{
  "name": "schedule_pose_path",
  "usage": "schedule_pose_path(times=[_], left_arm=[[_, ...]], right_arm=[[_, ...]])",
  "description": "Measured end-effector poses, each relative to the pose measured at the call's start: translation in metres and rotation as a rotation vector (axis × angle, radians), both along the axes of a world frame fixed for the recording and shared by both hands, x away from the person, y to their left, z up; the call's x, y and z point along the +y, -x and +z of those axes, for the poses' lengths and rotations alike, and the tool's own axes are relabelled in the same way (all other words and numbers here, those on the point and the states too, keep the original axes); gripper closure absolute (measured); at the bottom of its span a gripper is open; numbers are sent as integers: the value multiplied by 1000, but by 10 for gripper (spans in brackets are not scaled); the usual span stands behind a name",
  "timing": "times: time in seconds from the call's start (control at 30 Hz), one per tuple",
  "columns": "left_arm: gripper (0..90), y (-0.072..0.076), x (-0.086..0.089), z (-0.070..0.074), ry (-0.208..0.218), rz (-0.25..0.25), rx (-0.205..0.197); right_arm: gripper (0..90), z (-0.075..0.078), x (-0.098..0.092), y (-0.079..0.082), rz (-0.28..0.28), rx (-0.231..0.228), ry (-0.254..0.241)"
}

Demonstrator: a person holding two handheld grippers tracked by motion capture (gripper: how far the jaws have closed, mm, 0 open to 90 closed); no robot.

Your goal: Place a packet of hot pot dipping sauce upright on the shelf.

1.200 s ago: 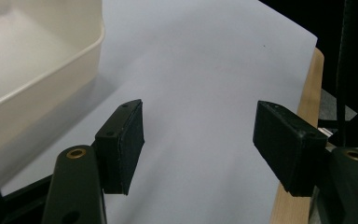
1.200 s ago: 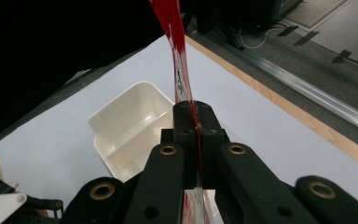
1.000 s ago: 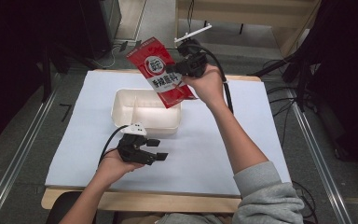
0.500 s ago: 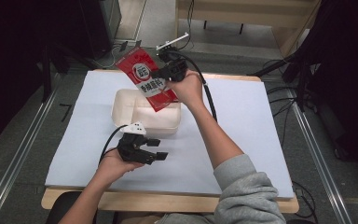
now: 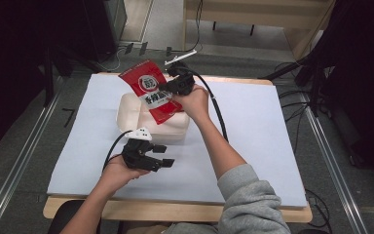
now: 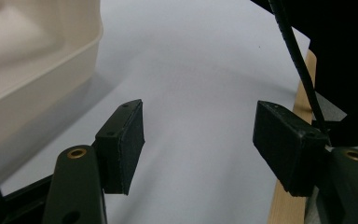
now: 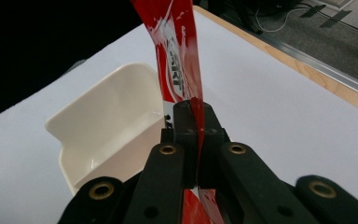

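our right hand-held gripper (image 5: 171,87) is clamped tight on the red pouch (image 5: 151,92), pads pinching its edge as the right gripper view makes plain, where the foil (image 7: 179,60) rises straight up out of the closed jaws. against a second ago, we have carried the pouch down and to the left: it hung high over the far right corner of the tub, and now it sits lower, its bottom end hanging over the tub (image 5: 131,109) mouth, tilted with the top leaning far and left. whether the pouch touches the rim we cannot tell. the tub stands near the middle of the white counter (image 5: 272,131), empty as far as the right gripper view shows (image 7: 107,126).

our left hand-held gripper (image 5: 163,162) lies on the near side of the tub, just beside its front wall, jaws wide apart with nothing between them (image 6: 193,135); it has kept its place.

we judge the pouch is on its way into the tub, so lowering further and then letting go looks like what remains.
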State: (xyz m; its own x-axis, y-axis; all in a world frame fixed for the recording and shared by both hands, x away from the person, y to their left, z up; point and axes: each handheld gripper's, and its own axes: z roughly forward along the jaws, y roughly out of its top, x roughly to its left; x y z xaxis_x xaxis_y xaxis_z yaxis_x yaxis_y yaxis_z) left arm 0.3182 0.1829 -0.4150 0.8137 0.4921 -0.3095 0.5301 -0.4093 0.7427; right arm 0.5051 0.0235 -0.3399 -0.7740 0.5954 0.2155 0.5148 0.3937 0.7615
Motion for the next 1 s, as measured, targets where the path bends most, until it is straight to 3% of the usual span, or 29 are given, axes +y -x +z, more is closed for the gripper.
schedule_pose_path(times=[0.07, 0.17, 0.33, 0.77, 1.0], left_arm=[[346, 0, -1, 0, 0, 2, 1], [347, 0, -1, 0, -1, 3, 1], [348, 0, -1, 0, -1, 0, 2], [349, -1, 2, 0, 1, 12, 3], [349, -1, 1, 0, -3, 10, 4]], right_arm=[[900, -4, -1, 2, -8, 1, 12], [900, -17, -5, 1, -24, 40, 45], [900, -34, -15, 0, -32, 101, -4], [900, -43, -24, 5, -11, 118, 107], [874, -42, -27, 5, -14, 119, 106]])
